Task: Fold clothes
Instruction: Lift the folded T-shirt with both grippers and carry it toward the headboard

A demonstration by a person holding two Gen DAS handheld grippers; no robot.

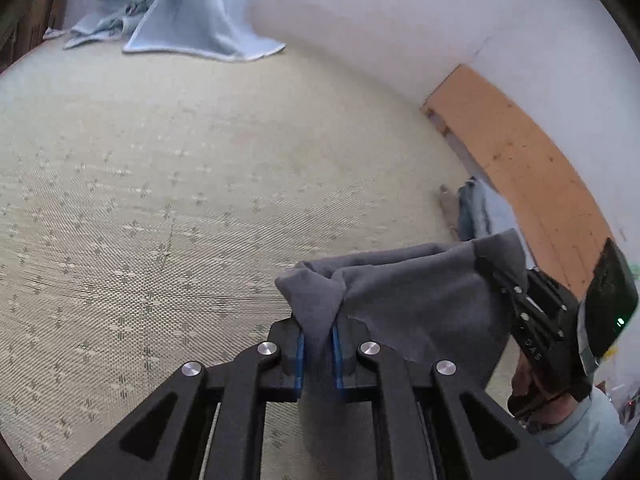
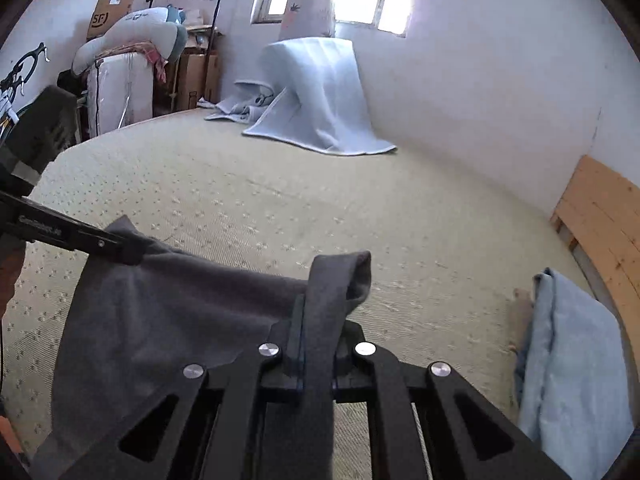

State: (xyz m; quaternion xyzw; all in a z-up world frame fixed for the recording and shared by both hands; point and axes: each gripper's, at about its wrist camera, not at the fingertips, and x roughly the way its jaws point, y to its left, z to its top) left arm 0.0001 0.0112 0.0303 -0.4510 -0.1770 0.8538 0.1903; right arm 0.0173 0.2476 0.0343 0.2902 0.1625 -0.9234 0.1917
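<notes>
Both my left gripper (image 1: 318, 344) and right gripper (image 2: 316, 352) have their fingers clenched on the top edge of the grey garment (image 2: 168, 312), which hangs lifted above the bed (image 2: 280, 200), so I judge folding barely begun, every fold still ahead.

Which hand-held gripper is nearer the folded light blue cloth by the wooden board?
Right. The right hand-held gripper has the light blue cloth just beside it; the left hand-held gripper sits farther away, across the grey garment.
</notes>
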